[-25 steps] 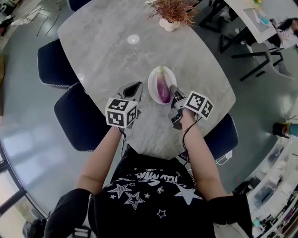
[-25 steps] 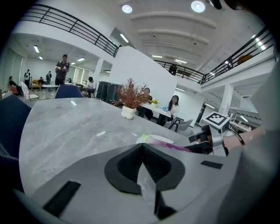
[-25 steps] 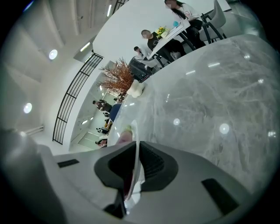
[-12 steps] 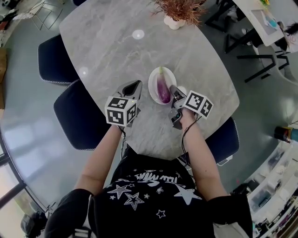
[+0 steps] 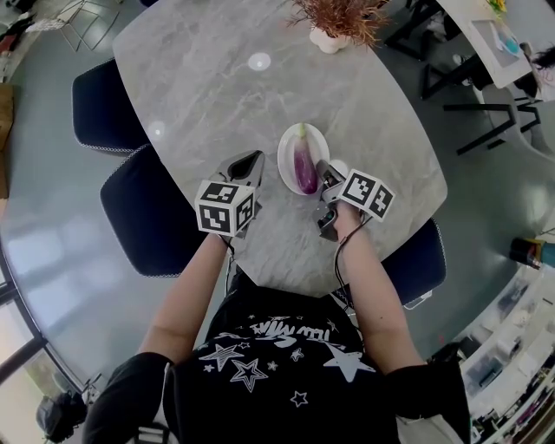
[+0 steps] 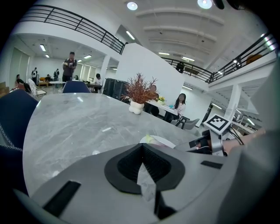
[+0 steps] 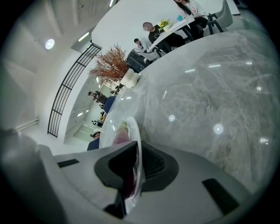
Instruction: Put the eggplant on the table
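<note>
Nearest us, one black shirt (image 5: 277, 355) carries white stars and a line of lettering too warped to read. We hold two tongs over one grey marble desk (image 5: 217, 95). The left tongs (image 5: 250, 161) are clenched on nothing. The right tongs (image 5: 323, 166) clamp the near rim of one white plate (image 5: 286, 147), and one purple eggplant (image 5: 303, 165) lies on that plate. We count three dark chairs (image 5: 143, 217) at the desk's sides, and one potted plant (image 5: 334, 22) stands at its far edge.

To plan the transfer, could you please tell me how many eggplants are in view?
1: the eggplant lies on the white plate on the table, the plate's rim between the jaws of the right hand-held gripper. None seems hidden.
</note>
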Available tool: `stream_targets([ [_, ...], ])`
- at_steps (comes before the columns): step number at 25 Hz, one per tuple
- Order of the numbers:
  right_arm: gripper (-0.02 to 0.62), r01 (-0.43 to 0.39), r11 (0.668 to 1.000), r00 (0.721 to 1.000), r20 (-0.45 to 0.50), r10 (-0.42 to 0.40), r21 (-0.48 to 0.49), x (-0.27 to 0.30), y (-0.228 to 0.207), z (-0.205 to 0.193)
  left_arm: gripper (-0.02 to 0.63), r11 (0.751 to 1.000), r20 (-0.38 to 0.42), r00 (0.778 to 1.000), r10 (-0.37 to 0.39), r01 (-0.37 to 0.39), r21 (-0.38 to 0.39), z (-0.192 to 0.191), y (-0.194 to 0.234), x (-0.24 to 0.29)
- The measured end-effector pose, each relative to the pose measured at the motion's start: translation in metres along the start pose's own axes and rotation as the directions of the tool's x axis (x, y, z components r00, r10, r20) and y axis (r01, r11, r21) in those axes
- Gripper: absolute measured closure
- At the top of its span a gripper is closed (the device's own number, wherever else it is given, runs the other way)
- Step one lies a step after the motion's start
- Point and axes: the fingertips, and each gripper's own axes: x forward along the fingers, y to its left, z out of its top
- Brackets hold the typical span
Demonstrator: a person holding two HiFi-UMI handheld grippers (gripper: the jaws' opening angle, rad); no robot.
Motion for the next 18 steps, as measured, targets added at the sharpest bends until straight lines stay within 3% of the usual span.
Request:
stream_targets([
  [11,0.574,0.032,0.999,0.998,-0.051,-0.031,0.018,-0.001,-0.008,-0.013,0.598,1.000,0.009,1.000,-0.018,0.018,0.000,-0.004,-0.004,-0.006],
  [18,0.574,0.079,0.997,0.994,-0.070,-0.081,-0.020,-0.002,-0.012,-0.019,0.598,1.000,0.010,1.000,-0.024,0.024,0.014,-0.003,-0.003,-0.013],
])
